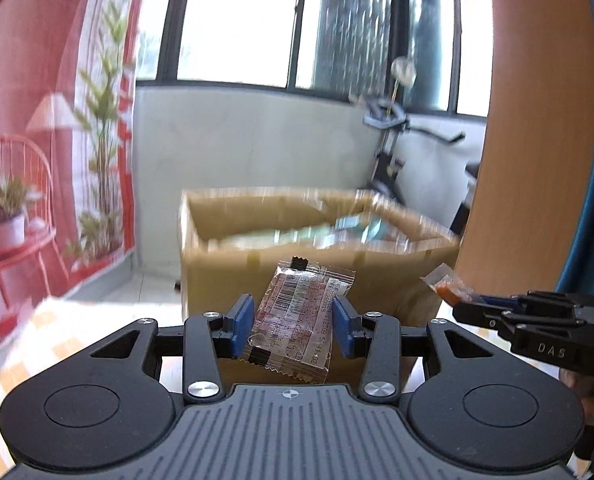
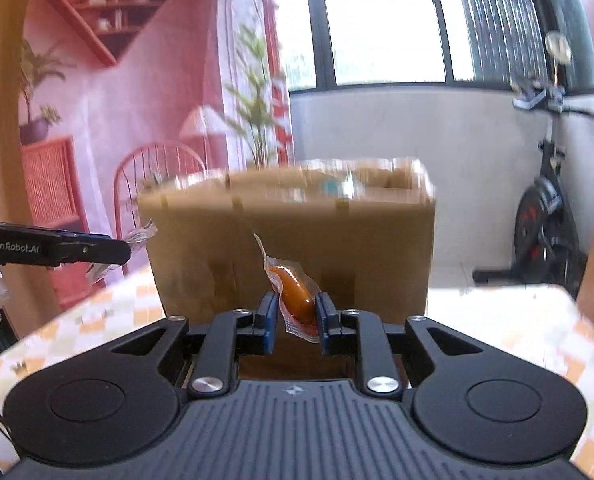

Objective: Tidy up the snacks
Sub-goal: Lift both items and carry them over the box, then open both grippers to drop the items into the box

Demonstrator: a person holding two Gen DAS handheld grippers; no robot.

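Snacks, two of them, each pinched in a gripper and held up in front of an open brown cardboard box (image 1: pixel 257 264) standing on a table with an orange-and-white checked cloth (image 1: pixel 37 344).

Left wrist view: flat clear-wrapped snack packet with a barcode and reddish contents (image 1: pixel 297 320) clamped between the blue pads of the left gripper (image 1: pixel 293 326), near end lying over the gripper body, far end poking up against the box front. Box blurred; pale blue and clear wrappers inside hard to make out. Right gripper (image 1: pixel 463 308) entering from the right edge, only its tip shown, an orange snack's wrapper corner sticking out.

Right wrist view: small orange sausage-shaped snack in clear plastic (image 2: pixel 295 300) squeezed between the pads of the right gripper (image 2: pixel 295 322), wrapper tail pointing up. Box front filling the middle, smeared by motion, contents unreadable. Left gripper (image 2: pixel 125 252) cut off at the left edge, crinkled clear wrapper showing at its tip, pads hidden.
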